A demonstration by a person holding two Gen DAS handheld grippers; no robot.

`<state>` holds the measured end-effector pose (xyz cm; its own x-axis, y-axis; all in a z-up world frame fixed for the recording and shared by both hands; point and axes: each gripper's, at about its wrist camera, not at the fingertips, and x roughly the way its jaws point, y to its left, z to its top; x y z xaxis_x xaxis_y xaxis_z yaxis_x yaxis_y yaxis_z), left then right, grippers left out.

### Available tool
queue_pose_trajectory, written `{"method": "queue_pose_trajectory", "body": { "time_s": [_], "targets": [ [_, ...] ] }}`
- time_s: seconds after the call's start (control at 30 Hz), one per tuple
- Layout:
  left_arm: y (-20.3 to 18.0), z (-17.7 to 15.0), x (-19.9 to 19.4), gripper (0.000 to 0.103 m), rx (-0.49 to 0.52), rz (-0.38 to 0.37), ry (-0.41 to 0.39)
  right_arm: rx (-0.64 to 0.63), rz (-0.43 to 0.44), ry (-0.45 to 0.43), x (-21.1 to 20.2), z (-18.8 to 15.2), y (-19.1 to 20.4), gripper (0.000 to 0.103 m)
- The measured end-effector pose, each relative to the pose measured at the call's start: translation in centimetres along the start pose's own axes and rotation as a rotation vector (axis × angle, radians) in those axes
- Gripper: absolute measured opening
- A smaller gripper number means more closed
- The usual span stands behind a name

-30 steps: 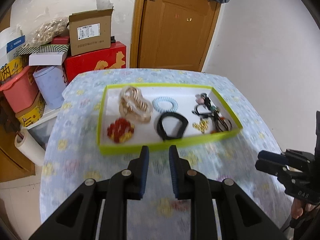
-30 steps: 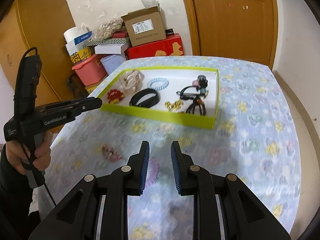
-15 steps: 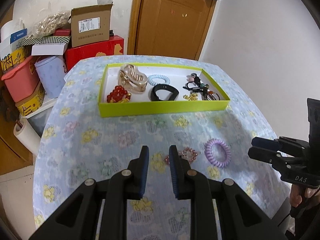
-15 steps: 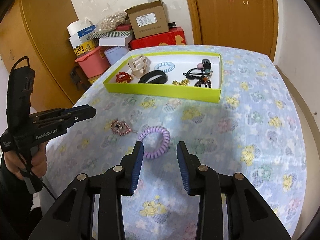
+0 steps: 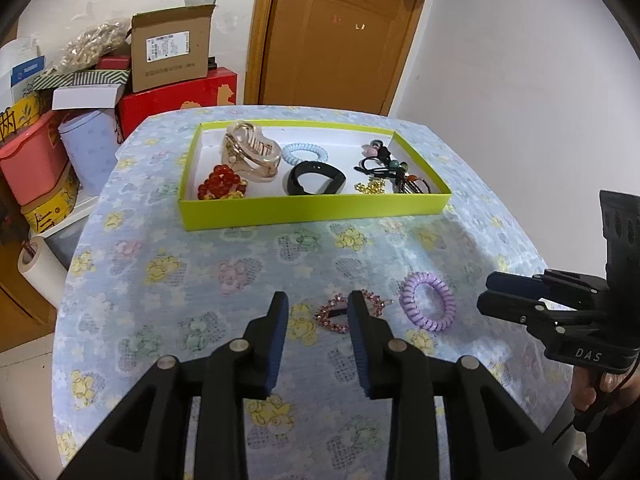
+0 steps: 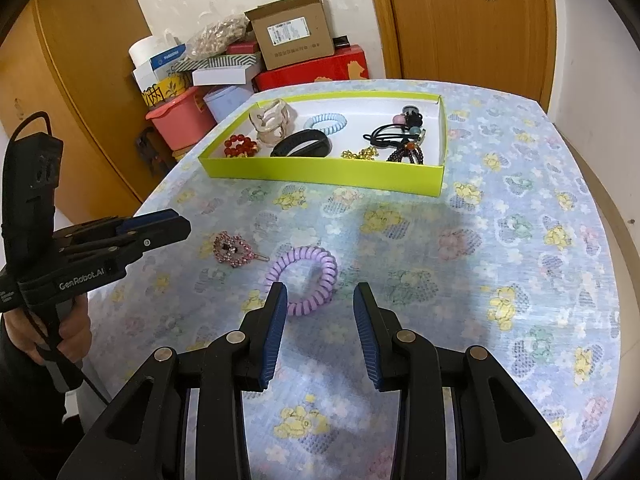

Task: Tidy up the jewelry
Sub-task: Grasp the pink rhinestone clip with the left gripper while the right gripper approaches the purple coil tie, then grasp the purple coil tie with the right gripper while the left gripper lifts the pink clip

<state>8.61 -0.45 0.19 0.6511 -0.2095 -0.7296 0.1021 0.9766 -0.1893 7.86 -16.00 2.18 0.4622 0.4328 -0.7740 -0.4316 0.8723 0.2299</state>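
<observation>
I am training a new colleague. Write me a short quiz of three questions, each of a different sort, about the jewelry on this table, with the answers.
1. True or false: the purple spiral hair tie lies inside the green tray.
2. Which piece lies in front of the left gripper? A) red bead bracelet B) pink rhinestone hair clip C) black bangle
3. Fill in: both grippers are ____, holding nothing.

Key
1. False: it lies on the tablecloth, in front of the right gripper.
2. B: the pink rhinestone hair clip; the red bead bracelet and black bangle are in the tray.
3. open
</observation>
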Motion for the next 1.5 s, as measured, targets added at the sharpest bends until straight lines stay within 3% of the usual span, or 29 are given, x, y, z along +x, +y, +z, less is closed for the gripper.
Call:
{"method": "queue_pose_trajectory", "body": {
  "time_s": [0.27,0.43,0.87,1.03,1.1,1.5],
  "targets": [
    [0.0,-0.1,1.4,0.036,0.008,-0.015,0.033,-0.002,-0.007,0.023,1.2,0.0,-0.2,0.036],
    [-0.6,0.2,2.1,0.048,0.036,-0.063,0.037,0.002,-0.009,0.027,1.4,0.0,-0.3,0.036],
    [-1.6,-0.1,3.9,0.048,0.141,-0.089,0.059,0.003,-0.009,0.036,1.7,0.0,-0.4,0.036],
    [-2.0,-0.3,3.6,0.030,0.155,-0.048,0.049,0.001,-0.008,0.040,1.9,0.1,-0.4,0.036],
    [-1.8,-0.4,3.5,0.013,0.137,-0.040,0.044,-0.003,-0.010,0.041,2.0,0.2,-0.3,0.036],
    [-1.5,-1.1,2.4,0.005,0.097,-0.030,0.013,-0.092,-0.055,0.057,3.9,1.0,0.9,0.036]
  ]
}}
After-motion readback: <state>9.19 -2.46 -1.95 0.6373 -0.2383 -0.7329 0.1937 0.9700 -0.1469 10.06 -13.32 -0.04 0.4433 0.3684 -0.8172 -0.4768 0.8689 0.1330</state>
